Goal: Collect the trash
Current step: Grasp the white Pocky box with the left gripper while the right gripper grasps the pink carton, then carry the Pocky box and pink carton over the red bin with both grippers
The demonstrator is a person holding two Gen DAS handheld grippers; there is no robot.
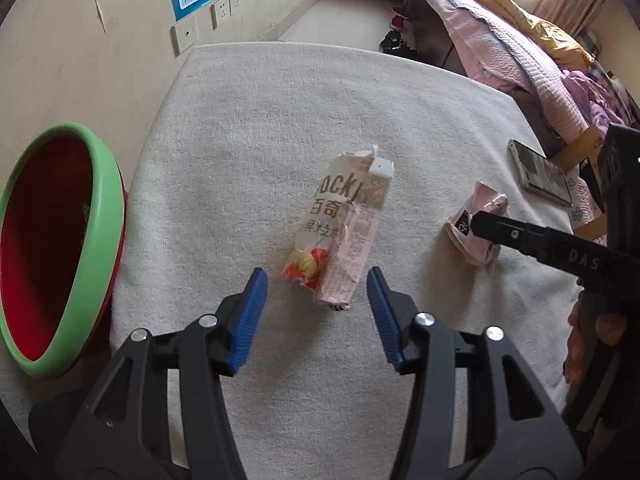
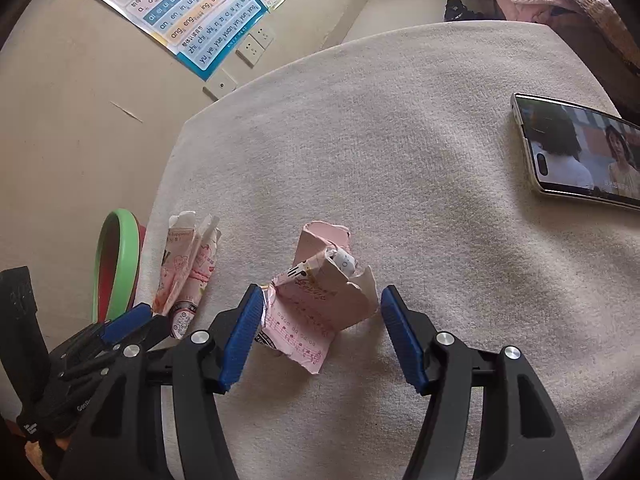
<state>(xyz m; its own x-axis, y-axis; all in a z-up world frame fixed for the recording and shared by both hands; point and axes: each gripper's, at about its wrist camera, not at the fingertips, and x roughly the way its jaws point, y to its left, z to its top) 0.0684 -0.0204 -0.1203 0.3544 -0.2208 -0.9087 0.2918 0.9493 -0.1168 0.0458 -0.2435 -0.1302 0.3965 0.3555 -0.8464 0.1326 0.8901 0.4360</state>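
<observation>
The torn snack box (image 1: 340, 232) lies flat on the towel-covered tabletop (image 1: 248, 128), just ahead of the left gripper (image 1: 317, 320), whose fingers stand apart and empty. At the tabletop's left edge a green-rimmed red basin (image 1: 102, 216) leans tilted; its contents cannot be made out. The right gripper (image 2: 322, 334), angled downward, spreads its fingers either side of a crumpled pink wrapper (image 2: 320, 300), the left one touching its foil edge.

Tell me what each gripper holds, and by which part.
Nothing is held. The left gripper stands open before the snack box; the right gripper stands open around the crumpled pink wrapper.
</observation>
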